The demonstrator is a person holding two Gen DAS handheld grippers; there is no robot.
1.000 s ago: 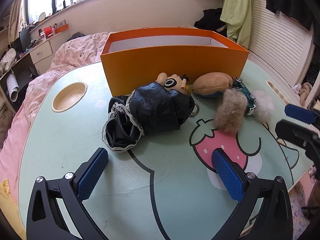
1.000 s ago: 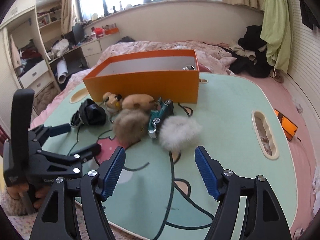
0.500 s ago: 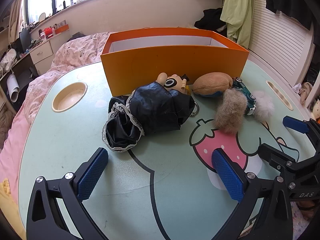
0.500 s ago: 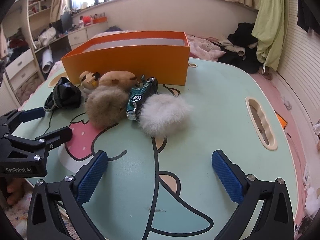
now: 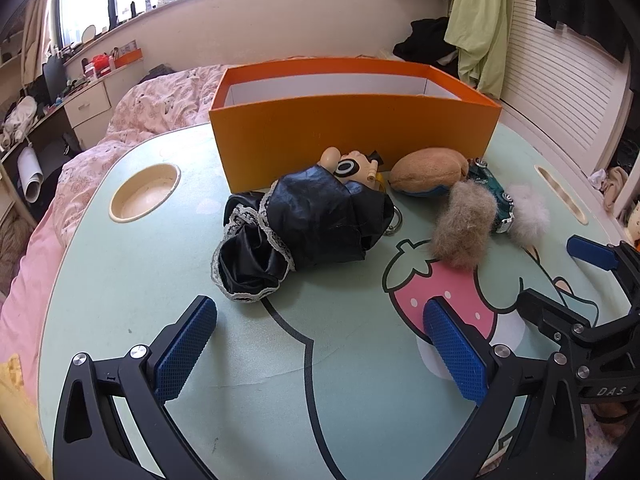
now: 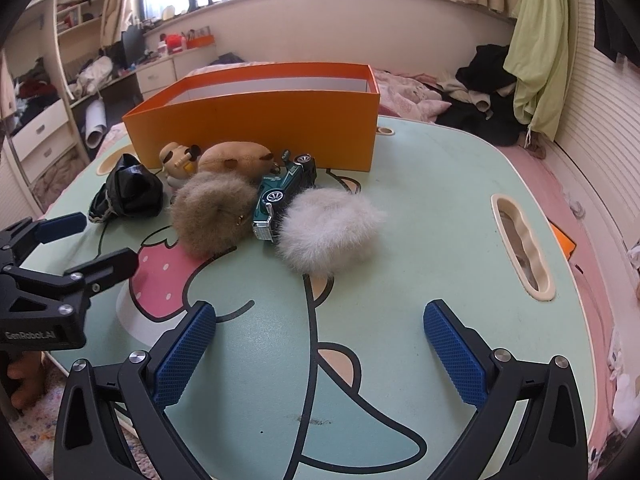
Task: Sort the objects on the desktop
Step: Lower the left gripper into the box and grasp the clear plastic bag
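An open orange box [image 5: 352, 128] [image 6: 256, 124] stands at the back of the cartoon-print table [image 5: 140, 288]. In front of it lie a black lace-trimmed cloth [image 5: 308, 224] [image 6: 128, 192], a small doll figure [image 5: 352, 164] [image 6: 178, 160], a tan plush [image 5: 428, 176] [image 6: 236, 158], a green toy car [image 5: 490, 192] [image 6: 284, 190], a brown fur pompom [image 5: 464, 228] [image 6: 212, 212] and a white fur pompom [image 5: 528, 216] [image 6: 328, 228]. My left gripper [image 5: 320, 348] is open and empty, short of the cloth. My right gripper [image 6: 320, 352] is open and empty, short of the white pompom.
A round cup recess [image 5: 144, 192] sits at the table's left and a slot recess [image 6: 520, 248] at its right. A bed with pink bedding [image 5: 160, 96] lies behind the table. Each gripper shows in the other's view, the right one [image 5: 588, 312] and the left one [image 6: 52, 264].
My right gripper has lowered and moved forward towards the pompoms and its jaws have widened. My left gripper has not moved.
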